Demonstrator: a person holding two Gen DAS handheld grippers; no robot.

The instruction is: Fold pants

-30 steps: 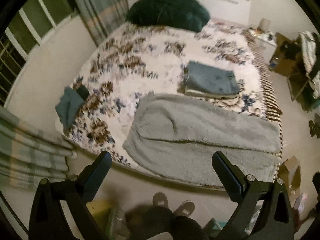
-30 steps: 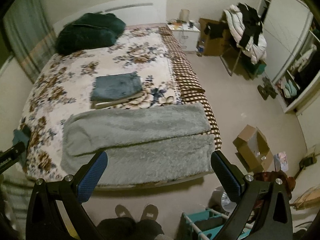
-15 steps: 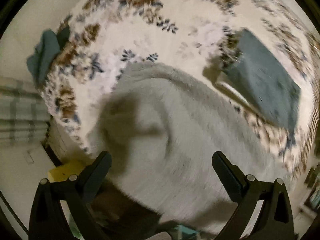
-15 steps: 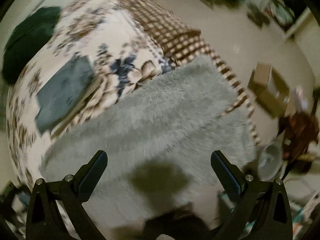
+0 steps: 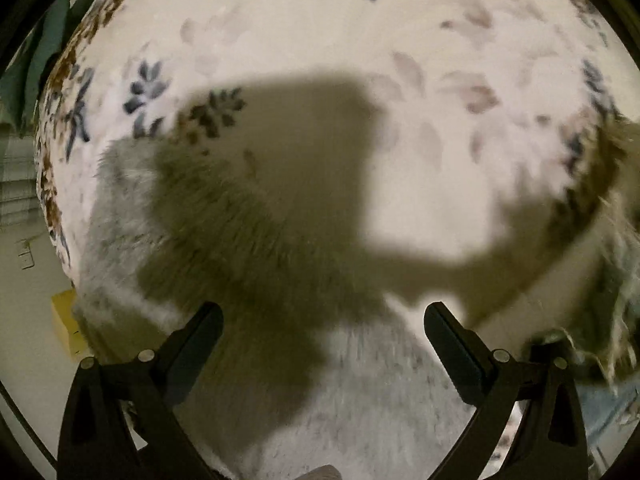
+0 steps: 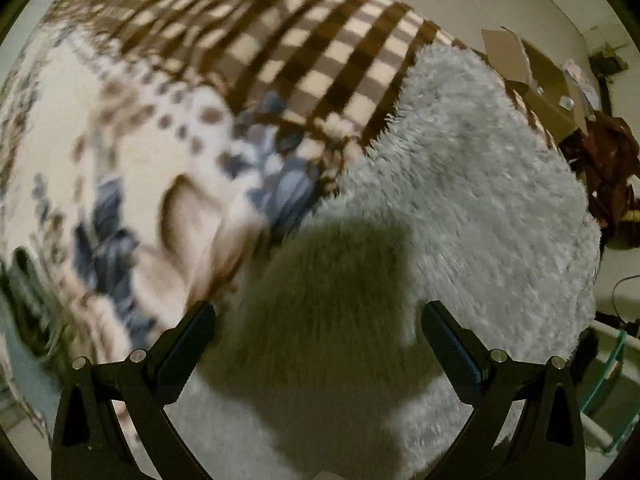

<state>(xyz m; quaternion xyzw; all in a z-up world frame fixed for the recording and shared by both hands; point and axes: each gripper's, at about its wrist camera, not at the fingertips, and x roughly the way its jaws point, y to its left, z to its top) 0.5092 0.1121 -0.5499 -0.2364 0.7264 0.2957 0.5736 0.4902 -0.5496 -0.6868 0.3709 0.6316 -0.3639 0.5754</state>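
The fluffy grey pants (image 5: 224, 240) lie flat across the foot of the bed, folded lengthwise. My left gripper (image 5: 322, 320) is open and empty, close above their left end near the far edge, casting a shadow on them. In the right wrist view the pants (image 6: 480, 200) fill the lower right. My right gripper (image 6: 318, 320) is open and empty, close above their right end near the far edge. Both views are blurred by motion.
The pants lie on a floral bedspread (image 5: 360, 60) with a brown checked blanket (image 6: 300, 52) along its right side. A cardboard box (image 6: 536, 76) stands on the floor right of the bed. A teal cloth (image 5: 36, 60) lies at the bed's left edge.
Both grippers have dropped from high above the bed to just over the pants, the left toward the left end and the right toward the right end. Both stay open.
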